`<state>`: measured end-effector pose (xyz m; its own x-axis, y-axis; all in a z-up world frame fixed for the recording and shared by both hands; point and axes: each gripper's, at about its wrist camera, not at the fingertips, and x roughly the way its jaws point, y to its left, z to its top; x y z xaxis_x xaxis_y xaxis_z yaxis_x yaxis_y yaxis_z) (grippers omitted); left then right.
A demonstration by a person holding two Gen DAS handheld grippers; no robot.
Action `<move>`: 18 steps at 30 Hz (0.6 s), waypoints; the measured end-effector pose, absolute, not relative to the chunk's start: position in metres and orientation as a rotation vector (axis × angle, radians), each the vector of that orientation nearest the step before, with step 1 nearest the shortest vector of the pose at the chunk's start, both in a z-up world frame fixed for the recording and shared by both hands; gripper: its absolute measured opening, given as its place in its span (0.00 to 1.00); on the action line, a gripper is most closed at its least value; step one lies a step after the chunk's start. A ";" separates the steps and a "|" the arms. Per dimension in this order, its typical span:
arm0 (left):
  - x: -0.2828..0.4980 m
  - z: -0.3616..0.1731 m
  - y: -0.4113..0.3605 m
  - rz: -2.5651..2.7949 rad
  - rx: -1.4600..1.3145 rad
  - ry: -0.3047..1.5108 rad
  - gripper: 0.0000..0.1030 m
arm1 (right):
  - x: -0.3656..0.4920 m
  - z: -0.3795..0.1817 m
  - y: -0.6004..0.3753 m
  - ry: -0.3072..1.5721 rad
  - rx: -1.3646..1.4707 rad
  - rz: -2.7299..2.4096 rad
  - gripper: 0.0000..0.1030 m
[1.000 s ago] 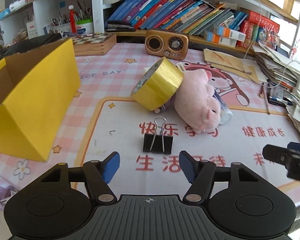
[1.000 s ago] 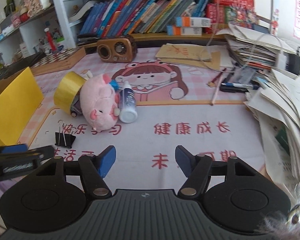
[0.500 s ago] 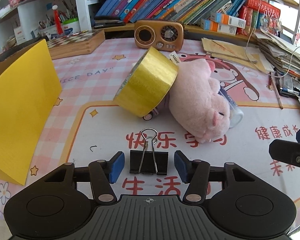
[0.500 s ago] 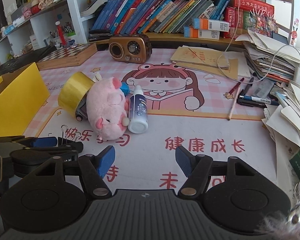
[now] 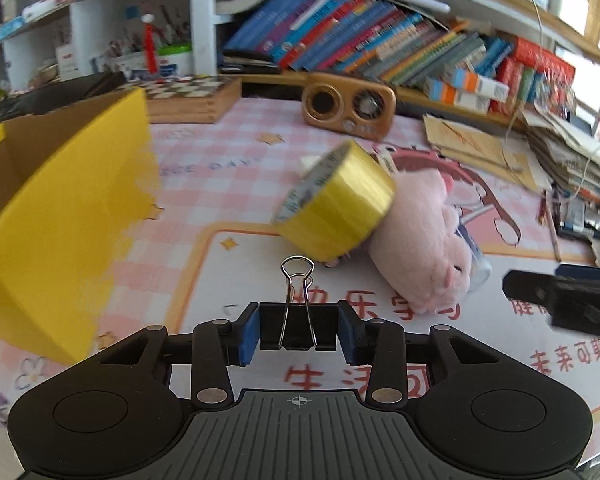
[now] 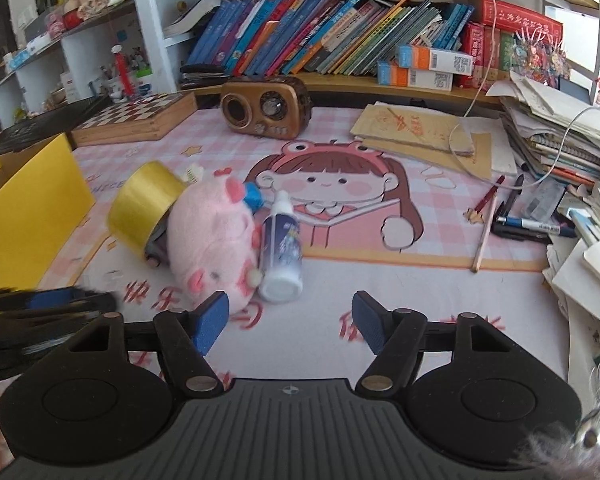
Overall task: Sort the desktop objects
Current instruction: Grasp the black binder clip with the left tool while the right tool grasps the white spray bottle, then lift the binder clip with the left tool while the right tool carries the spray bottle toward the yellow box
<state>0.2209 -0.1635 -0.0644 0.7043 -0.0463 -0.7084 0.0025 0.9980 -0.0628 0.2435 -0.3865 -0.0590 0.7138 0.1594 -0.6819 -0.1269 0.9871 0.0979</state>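
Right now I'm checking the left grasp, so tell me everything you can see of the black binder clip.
The binder clip is a black folded body, metal by its look, with two silver wire handles lying together and pointing away from the camera, toward the yellow tape roll. The left gripper is shut on it, a blue pad pressed against each end of the body. Whether it rests on the desk mat or hangs above it cannot be told.

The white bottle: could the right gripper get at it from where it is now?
Probably yes. The right gripper is open, and the bottle lies just ahead with bare mat between; only the pig crowds its left side.
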 end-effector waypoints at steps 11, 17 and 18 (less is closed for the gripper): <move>0.185 -0.040 -0.146 0.003 -0.114 0.777 0.37 | 0.310 -0.079 -0.370 0.819 -0.027 0.213 0.33; 0.179 -0.031 -0.148 -0.015 -0.120 0.751 0.37 | 0.329 -0.089 -0.363 0.857 -0.063 0.211 0.29; 0.178 -0.030 -0.148 -0.013 -0.122 0.748 0.37 | 0.331 -0.090 -0.364 0.862 -0.066 0.211 0.29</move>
<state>0.1783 -0.1479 -0.0298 0.7334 -0.0547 -0.6776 -0.0320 0.9929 -0.1149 0.3307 -0.3636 -0.0905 0.6316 0.1575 -0.7591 -0.2107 0.9772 0.0275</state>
